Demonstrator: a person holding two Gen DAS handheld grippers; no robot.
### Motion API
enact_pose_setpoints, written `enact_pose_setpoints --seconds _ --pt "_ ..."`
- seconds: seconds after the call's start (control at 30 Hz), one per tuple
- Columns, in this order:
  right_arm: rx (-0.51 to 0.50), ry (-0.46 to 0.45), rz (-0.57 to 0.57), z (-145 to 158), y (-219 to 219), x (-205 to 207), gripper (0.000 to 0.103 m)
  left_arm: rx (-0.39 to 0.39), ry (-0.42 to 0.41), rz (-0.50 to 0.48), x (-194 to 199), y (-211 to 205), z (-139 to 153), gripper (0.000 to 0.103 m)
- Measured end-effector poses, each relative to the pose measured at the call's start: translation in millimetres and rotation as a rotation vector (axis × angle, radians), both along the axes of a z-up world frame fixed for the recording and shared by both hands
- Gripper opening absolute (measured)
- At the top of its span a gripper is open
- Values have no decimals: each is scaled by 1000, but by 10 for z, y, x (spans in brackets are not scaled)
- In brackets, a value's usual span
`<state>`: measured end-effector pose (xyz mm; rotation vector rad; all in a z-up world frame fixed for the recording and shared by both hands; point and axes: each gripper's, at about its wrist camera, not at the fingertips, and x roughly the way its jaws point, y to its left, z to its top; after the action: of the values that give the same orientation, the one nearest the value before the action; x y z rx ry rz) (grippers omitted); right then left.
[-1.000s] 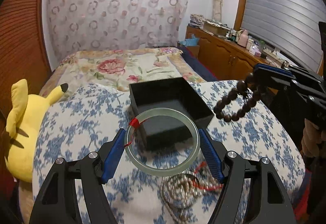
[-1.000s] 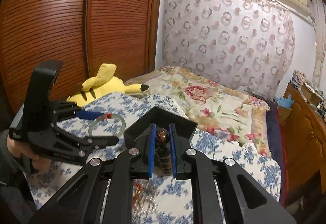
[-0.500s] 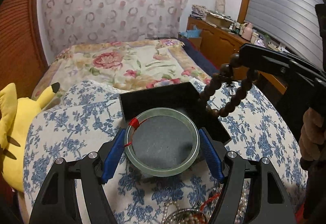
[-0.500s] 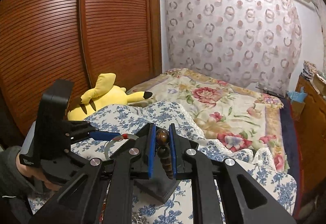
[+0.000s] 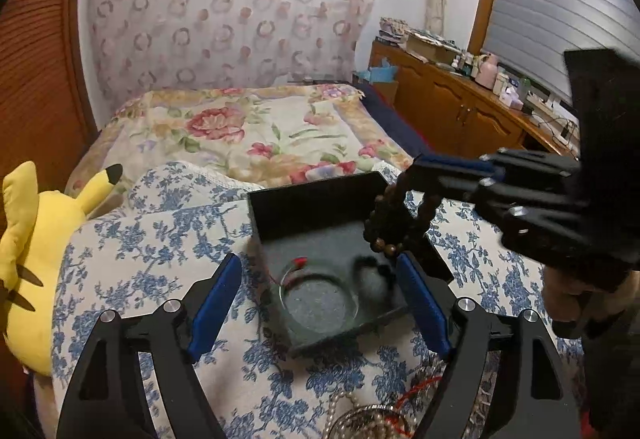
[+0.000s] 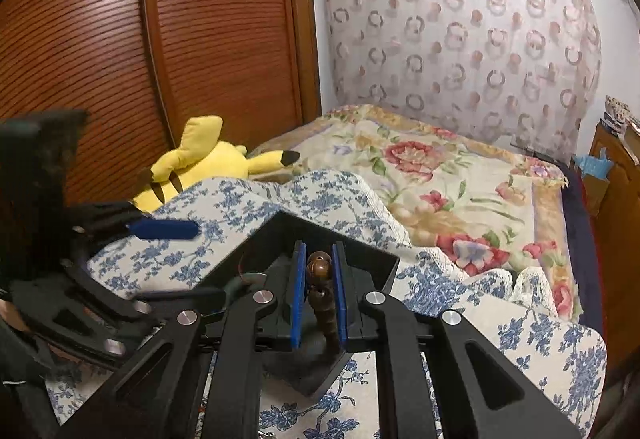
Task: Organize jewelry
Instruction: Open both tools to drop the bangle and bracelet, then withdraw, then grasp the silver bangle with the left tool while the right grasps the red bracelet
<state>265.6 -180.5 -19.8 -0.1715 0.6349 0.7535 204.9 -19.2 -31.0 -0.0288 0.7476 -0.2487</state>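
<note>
Left wrist view: the pale green bangle, a red thread tied at its rim, lies flat on the grey foam floor of the black box, just ahead of and between the spread blue pads of the left gripper, whose jaws are opening and touch nothing. To that gripper's right, the right gripper is clamped on a loop of dark wooden beads hanging over the box's right half, its lowest beads near the foam. In the right wrist view the same beads sit pinched between narrow pads. No writing is readable anywhere. The box's walls ring the bangle; the blue floral cloth lies bare to the left, while a pearl and chain tangle crowds the near edge beneath the left gripper.
</note>
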Motion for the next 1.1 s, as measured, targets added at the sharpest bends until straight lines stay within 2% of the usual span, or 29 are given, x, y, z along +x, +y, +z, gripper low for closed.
enact_pose_setpoints --seconds 0.3,0.4,0.73,1.1 --pt "-18 17 -24 -49 45 -23 17 21 -19 27 -330 182 46 77" --pt "-10 6 -42 2 3 -114 37 17 -19 31 -455 232 19 77" --pt "-2 -11 -79 14 -234 -656 37 9 1 35 -824 327 -128 77" --pt "-25 24 -142 -344 -441 -1339 37 2 54 20 -1096 278 -423 82"
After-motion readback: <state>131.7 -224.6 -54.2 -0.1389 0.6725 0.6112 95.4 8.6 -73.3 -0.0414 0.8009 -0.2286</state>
